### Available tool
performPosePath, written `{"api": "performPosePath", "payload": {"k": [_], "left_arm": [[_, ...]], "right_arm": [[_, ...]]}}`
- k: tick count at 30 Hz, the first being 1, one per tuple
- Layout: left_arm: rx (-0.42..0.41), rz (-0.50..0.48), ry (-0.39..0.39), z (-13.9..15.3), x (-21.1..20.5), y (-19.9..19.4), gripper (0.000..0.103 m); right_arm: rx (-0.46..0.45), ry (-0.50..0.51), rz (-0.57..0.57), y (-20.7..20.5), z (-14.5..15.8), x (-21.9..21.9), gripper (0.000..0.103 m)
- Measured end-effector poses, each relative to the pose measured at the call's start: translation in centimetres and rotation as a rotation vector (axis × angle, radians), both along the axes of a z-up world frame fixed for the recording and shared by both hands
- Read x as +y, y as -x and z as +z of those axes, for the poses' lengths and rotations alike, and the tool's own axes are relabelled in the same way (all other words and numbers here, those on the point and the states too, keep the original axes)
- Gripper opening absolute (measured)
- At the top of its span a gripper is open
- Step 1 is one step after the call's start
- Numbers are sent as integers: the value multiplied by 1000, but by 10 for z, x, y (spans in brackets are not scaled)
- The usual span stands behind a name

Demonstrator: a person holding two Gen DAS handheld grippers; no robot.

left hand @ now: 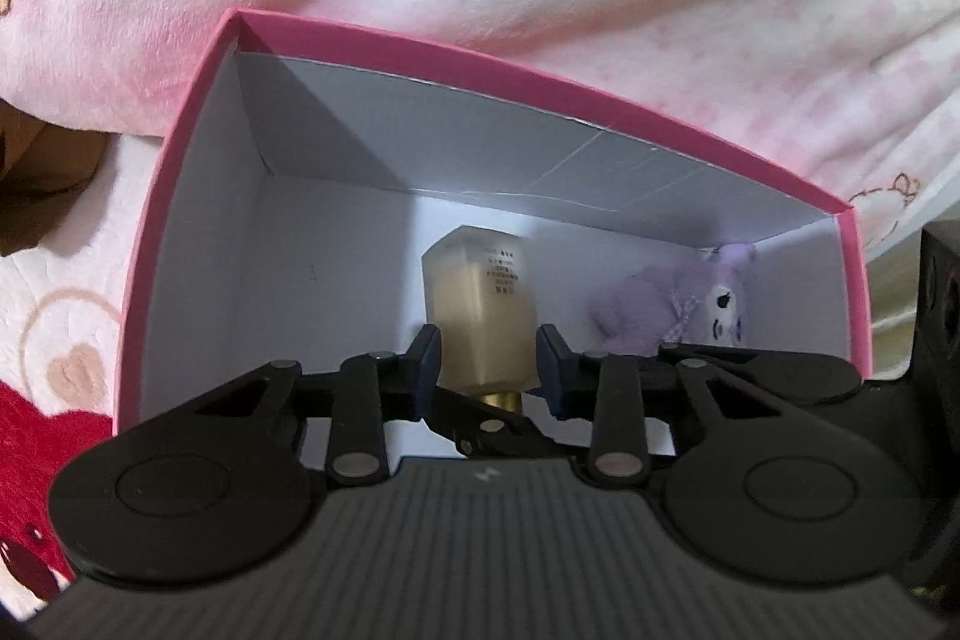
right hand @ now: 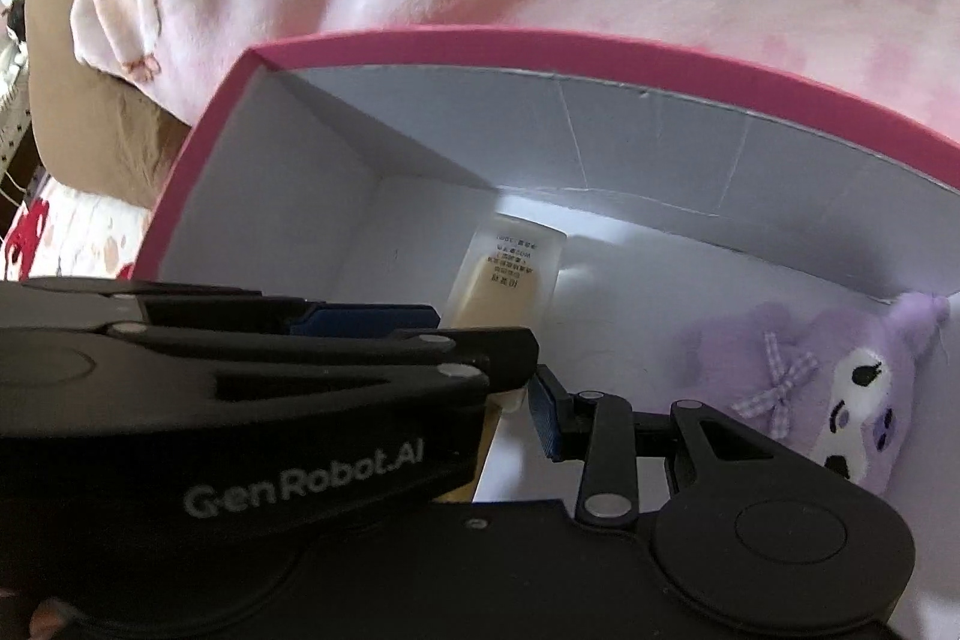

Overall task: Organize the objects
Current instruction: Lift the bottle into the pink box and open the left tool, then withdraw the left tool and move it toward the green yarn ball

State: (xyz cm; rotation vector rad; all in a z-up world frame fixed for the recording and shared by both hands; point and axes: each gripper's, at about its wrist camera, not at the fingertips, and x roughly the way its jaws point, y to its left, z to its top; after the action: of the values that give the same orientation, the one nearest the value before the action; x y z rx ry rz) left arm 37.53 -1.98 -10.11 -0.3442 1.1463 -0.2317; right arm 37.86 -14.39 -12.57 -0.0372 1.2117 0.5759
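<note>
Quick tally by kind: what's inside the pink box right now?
Frosted bottle of beige liquid with a gold cap, between the left gripper fingers: 1
Purple plush toy with a white face: 1
Total inside the pink cardboard box: 2

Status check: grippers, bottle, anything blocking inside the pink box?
Left gripper straddling bottle, jaws apart, inside pink box. Right gripper state unclear. Purple plush to bottle's right, apart from it.

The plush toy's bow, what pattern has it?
Lilac-and-white check bow; clearest in the right wrist view.
</note>
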Motion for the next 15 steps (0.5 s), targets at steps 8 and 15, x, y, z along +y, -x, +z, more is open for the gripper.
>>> {"api": "performPosePath", "payload": {"k": [8, 15], "left_arm": [[-43, 42, -10, 7, 7, 7, 26], [-73, -9, -18, 32, 12, 37, 31]], "right_arm": [[-17, -49, -26, 6, 4, -6, 47], [-57, -22, -8, 33, 23, -21, 60]]}}
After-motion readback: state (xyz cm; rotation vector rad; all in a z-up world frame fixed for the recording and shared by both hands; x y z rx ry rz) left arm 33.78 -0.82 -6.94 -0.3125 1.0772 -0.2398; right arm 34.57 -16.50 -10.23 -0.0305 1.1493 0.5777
